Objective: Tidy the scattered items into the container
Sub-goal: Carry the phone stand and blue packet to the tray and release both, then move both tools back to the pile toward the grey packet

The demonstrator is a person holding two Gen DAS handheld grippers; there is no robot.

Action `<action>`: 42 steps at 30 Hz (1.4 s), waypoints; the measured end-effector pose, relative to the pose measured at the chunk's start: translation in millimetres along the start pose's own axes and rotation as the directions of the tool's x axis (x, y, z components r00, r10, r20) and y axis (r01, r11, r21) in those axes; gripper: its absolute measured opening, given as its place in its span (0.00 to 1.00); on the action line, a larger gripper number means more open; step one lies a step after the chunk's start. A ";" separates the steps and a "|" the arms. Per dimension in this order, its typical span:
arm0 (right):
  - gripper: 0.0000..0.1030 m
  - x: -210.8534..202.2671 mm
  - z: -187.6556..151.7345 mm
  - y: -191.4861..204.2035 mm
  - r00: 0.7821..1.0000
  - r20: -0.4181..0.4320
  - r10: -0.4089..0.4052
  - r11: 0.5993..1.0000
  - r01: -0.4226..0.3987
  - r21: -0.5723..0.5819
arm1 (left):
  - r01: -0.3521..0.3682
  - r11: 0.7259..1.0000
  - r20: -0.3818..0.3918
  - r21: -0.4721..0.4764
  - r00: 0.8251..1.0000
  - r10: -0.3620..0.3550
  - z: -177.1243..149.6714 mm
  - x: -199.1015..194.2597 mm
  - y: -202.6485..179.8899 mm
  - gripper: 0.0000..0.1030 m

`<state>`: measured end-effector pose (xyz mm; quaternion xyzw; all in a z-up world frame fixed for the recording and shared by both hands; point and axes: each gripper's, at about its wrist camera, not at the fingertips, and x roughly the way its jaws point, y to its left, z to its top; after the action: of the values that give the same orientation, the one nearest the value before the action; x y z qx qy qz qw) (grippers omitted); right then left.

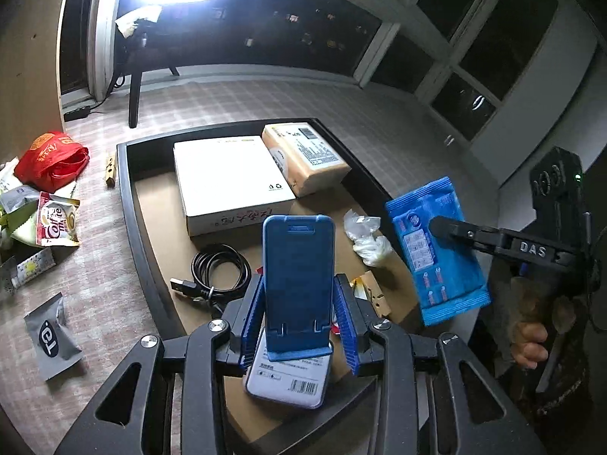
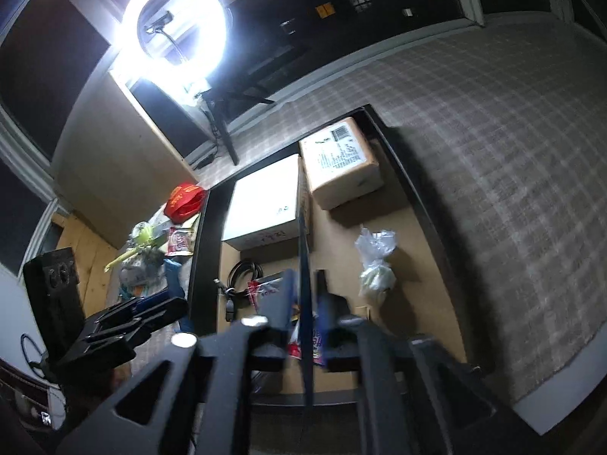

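My left gripper (image 1: 299,322) is shut on a blue phone stand (image 1: 297,261), held upright above the near end of the black tray (image 1: 131,204). My right gripper (image 2: 305,326) is shut on a flat blue wet-wipe packet (image 1: 436,250), seen edge-on in the right wrist view (image 2: 304,265), over the tray's right rim. The tray holds a white box (image 1: 227,185), a tan parcel (image 1: 307,159), a black cable (image 1: 220,269), a crumpled plastic bag (image 1: 366,237) and a white-blue box (image 1: 292,379) under the stand.
Left of the tray on the checked cloth lie a red bag (image 1: 53,161), a coffee sachet (image 1: 58,220), a grey pouch (image 1: 51,337), a wooden clip (image 1: 110,170) and other wrappers. A ring light (image 2: 174,26) on a tripod stands behind.
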<state>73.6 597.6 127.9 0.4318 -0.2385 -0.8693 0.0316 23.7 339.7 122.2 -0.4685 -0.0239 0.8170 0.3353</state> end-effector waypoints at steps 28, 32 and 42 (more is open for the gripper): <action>0.57 100.3 -41.0 219.1 0.984 -0.134 0.116 0.884 -0.164 -0.438 | -0.320 0.874 0.015 -0.365 0.937 0.349 -73.3 -104.9 206.1 0.34; 0.57 132.5 -64.8 263.4 0.982 -0.176 0.070 0.855 -0.150 -0.497 | -0.392 0.797 -0.014 -0.459 0.900 0.435 -97.2 -130.1 262.1 0.34; 0.62 202.4 -106.9 311.8 0.973 -0.201 -0.110 0.823 -0.024 -0.568 | -0.440 0.682 -0.063 -0.583 0.862 0.502 -115.6 -149.8 368.0 0.36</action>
<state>-18.1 227.6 61.9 0.5038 0.0454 -0.8467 0.1653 -29.0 -62.4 39.8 -0.4956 -0.1669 0.8511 -0.0469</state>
